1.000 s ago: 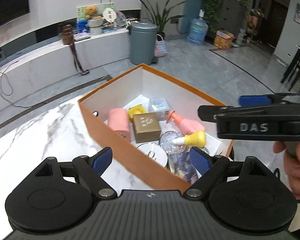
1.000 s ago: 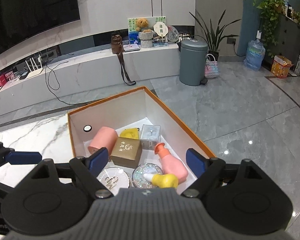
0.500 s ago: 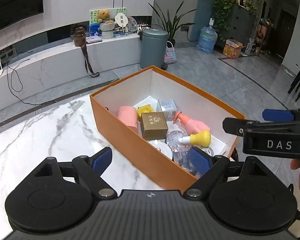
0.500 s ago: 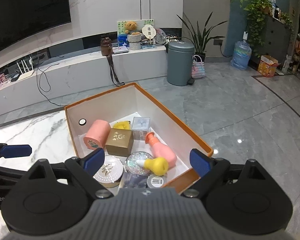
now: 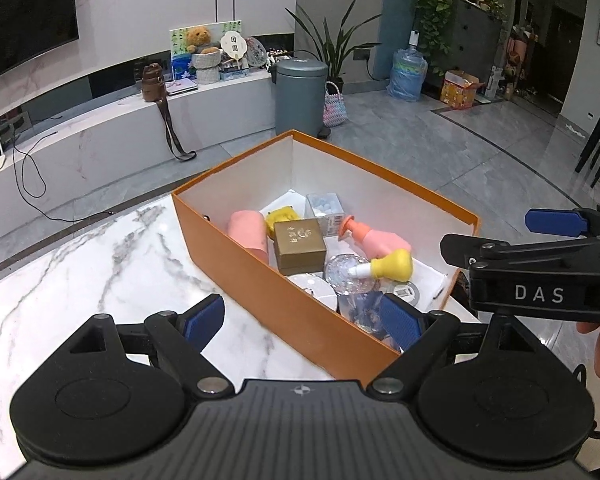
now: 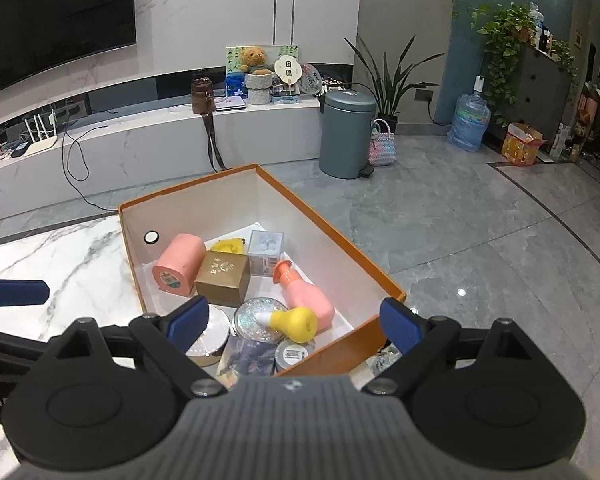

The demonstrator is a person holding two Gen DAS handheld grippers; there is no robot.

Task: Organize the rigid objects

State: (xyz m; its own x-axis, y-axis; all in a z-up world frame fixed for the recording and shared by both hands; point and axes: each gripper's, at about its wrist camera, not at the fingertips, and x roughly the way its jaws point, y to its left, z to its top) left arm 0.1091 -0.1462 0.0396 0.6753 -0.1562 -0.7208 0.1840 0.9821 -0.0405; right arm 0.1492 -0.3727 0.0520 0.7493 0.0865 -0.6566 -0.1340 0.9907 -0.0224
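Observation:
An orange box (image 5: 260,264) (image 6: 332,240) stands on the marble table (image 5: 100,280). Inside lie a pink cylinder (image 6: 178,266), a gold box (image 6: 222,279) (image 5: 299,245), a pink pump bottle (image 6: 306,296) (image 5: 374,238), a yellow bulb bottle (image 6: 294,322) (image 5: 392,266), a clear cube (image 6: 265,252), a glittery round case (image 6: 256,318) and a white round case (image 6: 210,334). My left gripper (image 5: 300,322) is open and empty, hovering at the box's near left wall. My right gripper (image 6: 288,322) is open and empty above the box's near end; it also shows in the left wrist view (image 5: 540,264).
The table edge drops to a grey tiled floor (image 6: 480,240) on the right. A grey bin (image 6: 346,134), a water jug (image 6: 470,122) and a low white TV bench (image 6: 140,148) stand beyond. Something small lies on the table beside the box's near right corner (image 6: 384,360).
Both grippers have pulled back and risen from the box, which now looks smaller and farther. Both stay open and empty. The items in the box have not moved.

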